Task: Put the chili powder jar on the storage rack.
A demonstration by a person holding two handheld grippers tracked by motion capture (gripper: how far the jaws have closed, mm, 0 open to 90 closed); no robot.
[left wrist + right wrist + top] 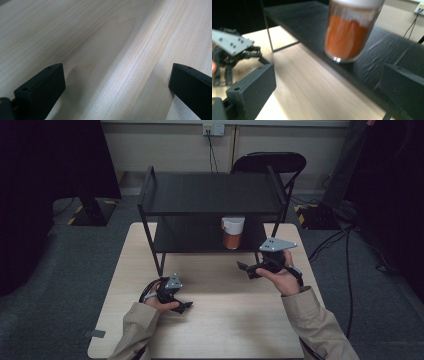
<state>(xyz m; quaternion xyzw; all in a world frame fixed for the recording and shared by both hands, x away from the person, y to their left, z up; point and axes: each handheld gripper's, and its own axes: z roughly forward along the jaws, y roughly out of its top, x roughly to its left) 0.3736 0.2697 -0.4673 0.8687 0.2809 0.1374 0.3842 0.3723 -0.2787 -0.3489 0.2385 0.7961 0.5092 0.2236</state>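
A clear jar [233, 234] with orange contents and a white lid stands upright on the lower tier of a black two-tier shelf [210, 195] at the back of the wooden table [225, 320]. My right gripper [243, 267] hovers open just in front of the shelf, its jaws pointing left. The right gripper view has the jar [350, 32] close ahead on the shelf's lower tier [384, 52], above and between the spread jaws of the right gripper [329, 71]. My left gripper [187, 305] rests low over the table's front left, open. The left gripper [117, 68] faces bare wood [107, 37].
A black folding chair [270, 162] stands behind the shelf. Cables [345, 250] trail over the grey floor to the right of the table. Dark curtains hang at both sides. The left gripper [230, 50] sits at the left of the right gripper view.
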